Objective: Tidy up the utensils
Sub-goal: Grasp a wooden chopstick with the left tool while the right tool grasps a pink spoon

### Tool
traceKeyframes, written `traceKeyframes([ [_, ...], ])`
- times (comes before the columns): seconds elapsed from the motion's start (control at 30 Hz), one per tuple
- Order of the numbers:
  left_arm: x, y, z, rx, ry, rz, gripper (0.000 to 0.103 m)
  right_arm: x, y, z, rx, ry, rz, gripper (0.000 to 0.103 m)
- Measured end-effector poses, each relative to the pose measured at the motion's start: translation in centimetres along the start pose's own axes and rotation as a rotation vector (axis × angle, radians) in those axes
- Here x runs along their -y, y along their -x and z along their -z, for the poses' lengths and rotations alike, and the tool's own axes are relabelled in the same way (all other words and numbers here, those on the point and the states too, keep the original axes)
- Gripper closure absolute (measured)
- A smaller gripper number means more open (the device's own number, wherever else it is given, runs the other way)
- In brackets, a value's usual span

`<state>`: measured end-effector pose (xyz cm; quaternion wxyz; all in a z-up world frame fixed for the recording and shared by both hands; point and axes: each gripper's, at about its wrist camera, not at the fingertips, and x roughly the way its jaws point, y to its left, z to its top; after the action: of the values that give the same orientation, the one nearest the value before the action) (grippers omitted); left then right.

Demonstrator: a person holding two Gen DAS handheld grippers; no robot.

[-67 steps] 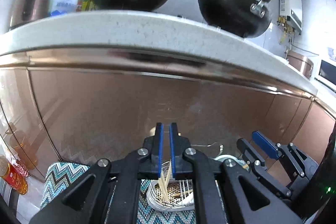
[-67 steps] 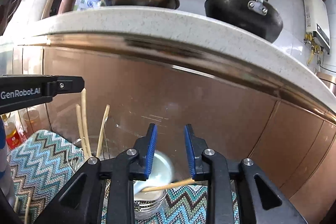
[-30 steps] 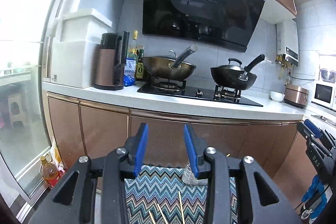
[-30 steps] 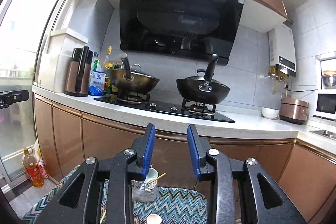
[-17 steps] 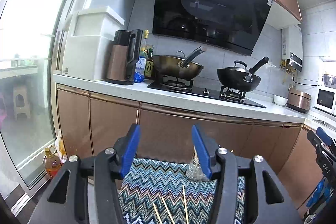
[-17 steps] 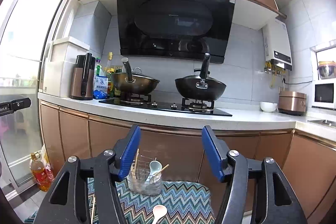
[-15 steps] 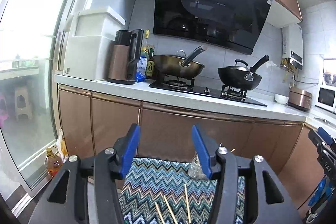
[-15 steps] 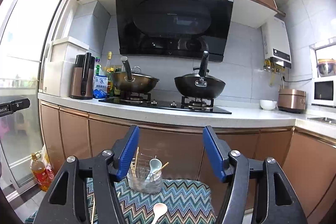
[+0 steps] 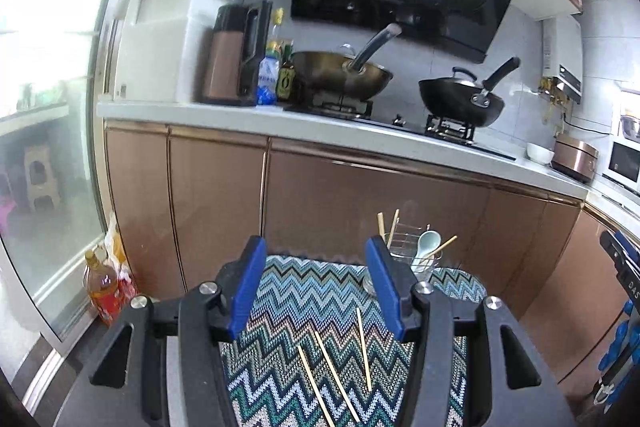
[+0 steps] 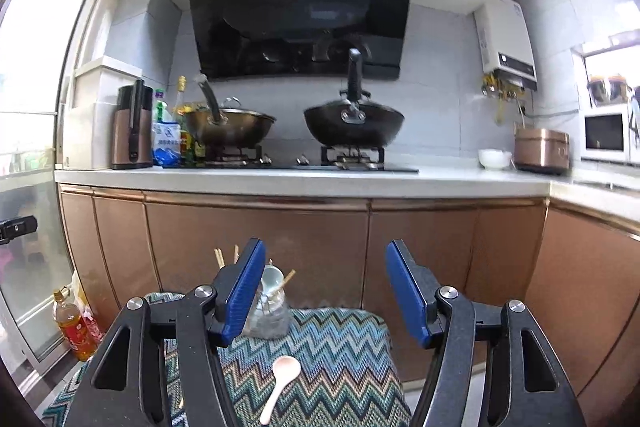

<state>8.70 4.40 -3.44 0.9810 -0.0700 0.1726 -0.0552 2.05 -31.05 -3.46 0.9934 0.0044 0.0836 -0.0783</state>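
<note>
A: With both sets of jaws just spread wide and nothing held, the left gripper (image 9: 316, 285) is hung over three thin wooden chopsticks (image 9: 334, 373) on the zigzag-patterned woven mat (image 9: 308, 291).

B: And the right gripper (image 10: 324, 293) is lined up above a pale ceramic spoon (image 10: 280, 385); the clear wire-framed utensil holder (image 10: 268, 315) could be knocked by a careless dip.

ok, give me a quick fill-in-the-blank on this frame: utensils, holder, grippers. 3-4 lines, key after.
1. The number of loose chopsticks lying on the zigzag mat is ____.
2. The loose spoon on the mat is coloured ____.
3. The utensil holder stands on the mat in front of the ____ cabinet doors.
4. The left gripper and right gripper both hold ____.

Missing words: three; white; copper; nothing
</note>
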Motion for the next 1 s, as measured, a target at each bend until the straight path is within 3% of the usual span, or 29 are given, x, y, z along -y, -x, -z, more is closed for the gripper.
traceKeyframes([
  [0.23,-0.3,-3.5,1.8,-0.092,0.04,-0.003,0.053,0.8,-2.2,2.1,-0.057,-0.003,-0.005,0.041],
  [0.53,1.8,-11.8,5.7,-0.391,0.071,0.105,0.053,1.0,-7.8,6.1,-0.216,-0.01,-0.093,0.044],
  [0.83,3.2,-24.1,9.7,-0.721,0.06,0.158,0.054,2.0,-17.3,12.5,-0.533,-0.086,-0.298,0.063],
  [1.0,3.5,-29.3,11.5,-0.835,0.03,0.144,0.054,2.0,-22.1,15.9,-0.665,-0.124,-0.366,0.068],
])
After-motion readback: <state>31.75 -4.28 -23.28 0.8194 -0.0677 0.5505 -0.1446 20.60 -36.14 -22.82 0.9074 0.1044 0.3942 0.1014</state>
